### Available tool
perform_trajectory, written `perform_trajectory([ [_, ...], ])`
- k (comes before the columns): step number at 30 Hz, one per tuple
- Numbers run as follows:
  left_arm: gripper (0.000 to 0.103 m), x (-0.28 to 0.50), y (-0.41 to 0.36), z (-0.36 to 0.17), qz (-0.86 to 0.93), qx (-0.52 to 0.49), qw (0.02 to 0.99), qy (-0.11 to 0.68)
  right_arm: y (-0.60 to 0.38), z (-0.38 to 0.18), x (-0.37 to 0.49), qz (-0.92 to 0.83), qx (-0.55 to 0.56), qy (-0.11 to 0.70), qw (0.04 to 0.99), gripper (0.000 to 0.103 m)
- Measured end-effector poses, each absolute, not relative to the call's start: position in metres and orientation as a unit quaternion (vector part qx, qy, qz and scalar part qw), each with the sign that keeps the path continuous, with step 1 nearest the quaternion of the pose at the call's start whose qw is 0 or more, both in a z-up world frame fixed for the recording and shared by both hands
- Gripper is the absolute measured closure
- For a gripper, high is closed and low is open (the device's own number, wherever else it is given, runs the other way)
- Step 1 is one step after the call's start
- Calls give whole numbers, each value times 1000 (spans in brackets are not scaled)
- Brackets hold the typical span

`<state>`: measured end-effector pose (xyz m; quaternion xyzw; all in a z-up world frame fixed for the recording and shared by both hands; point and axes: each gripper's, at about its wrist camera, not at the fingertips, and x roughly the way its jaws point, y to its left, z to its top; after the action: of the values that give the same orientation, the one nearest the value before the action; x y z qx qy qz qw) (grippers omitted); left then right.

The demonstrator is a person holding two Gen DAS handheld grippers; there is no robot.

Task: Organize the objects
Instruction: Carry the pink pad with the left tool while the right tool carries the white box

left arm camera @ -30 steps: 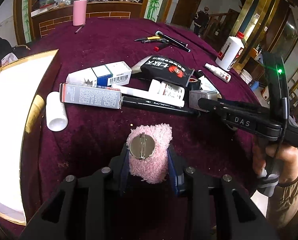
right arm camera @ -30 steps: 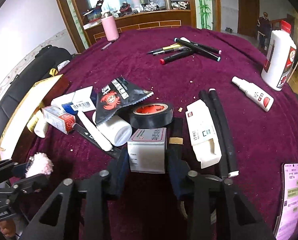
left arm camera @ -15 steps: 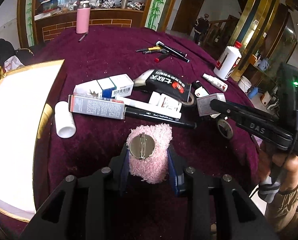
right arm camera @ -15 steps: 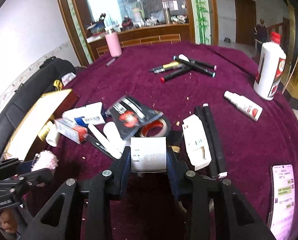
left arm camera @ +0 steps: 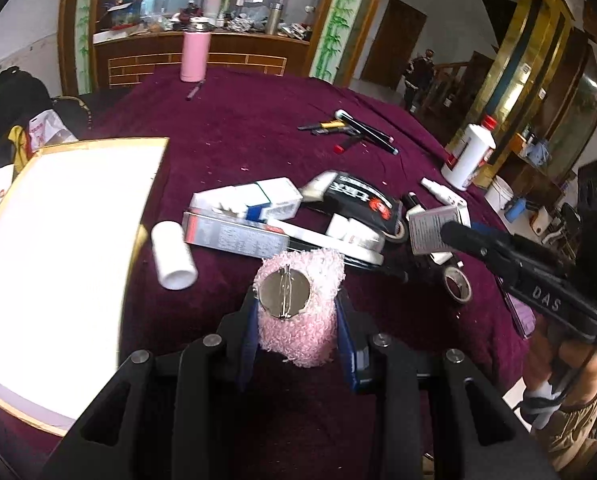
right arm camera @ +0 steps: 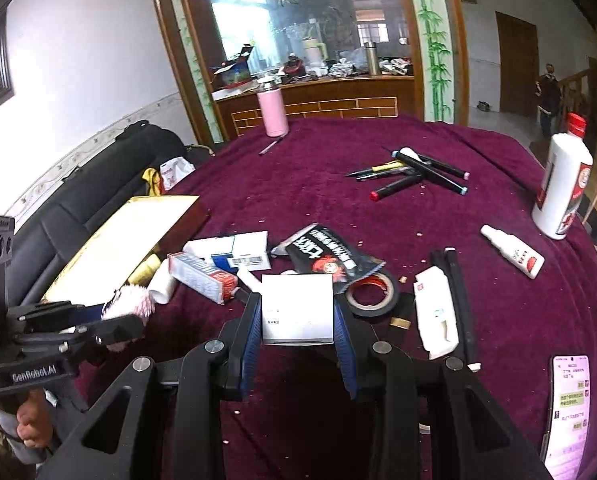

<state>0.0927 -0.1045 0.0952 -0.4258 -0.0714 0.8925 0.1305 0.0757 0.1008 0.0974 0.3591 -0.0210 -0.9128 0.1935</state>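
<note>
One open box (left arm camera: 58, 248) is lying at the left edge of the maroon-covered table (left arm camera: 258, 128), its gold-trimmed rim showing and its inside glaring so white that its contents cannot be told from the left wrist view; in the right wrist view something yellow (right arm camera: 144, 270) is showing at its near corner, beside a white cylinder (left arm camera: 173, 255) lying on the cloth just outside the rim. Both tools are clenching loads: the left gripper (left arm camera: 298, 320) is squeezing a fluffy pink brooch (left arm camera: 300, 306) between its blue pads, the round metal pin-back facing the camera; the right gripper (right arm camera: 296, 322) is clamping a small white box (right arm camera: 297, 308) and holding it clear of the cloth.

Between the grippers and the open box a heap is crowding the table: a long grey carton (left arm camera: 234, 234) is lying across a white-and-blue carton (left arm camera: 254, 200); a black snack packet (right arm camera: 326, 254) with a red crab mark is resting beside them, its edge overlapping a roll of black tape (right arm camera: 372, 294); a white pack (right arm camera: 436, 316) is lying alongside a long black marker (right arm camera: 460, 304). Farther back, a cluster of pens (right arm camera: 414, 174) is lying well apart from the heap; a small spray bottle (right arm camera: 512, 250) is lying near a tall white bottle (right arm camera: 562, 184) with a red cap; a pink flask (right arm camera: 272, 114) is standing upright at the far edge; a phone (right arm camera: 570, 408) is lying face up at the near right.
</note>
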Motion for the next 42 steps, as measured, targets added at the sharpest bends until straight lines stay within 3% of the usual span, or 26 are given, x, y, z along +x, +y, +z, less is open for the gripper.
perform_trajectory([
  [42,69,115,-208,101,900,-411,25,-141,-6,102,87,-884,352,32,308,66],
])
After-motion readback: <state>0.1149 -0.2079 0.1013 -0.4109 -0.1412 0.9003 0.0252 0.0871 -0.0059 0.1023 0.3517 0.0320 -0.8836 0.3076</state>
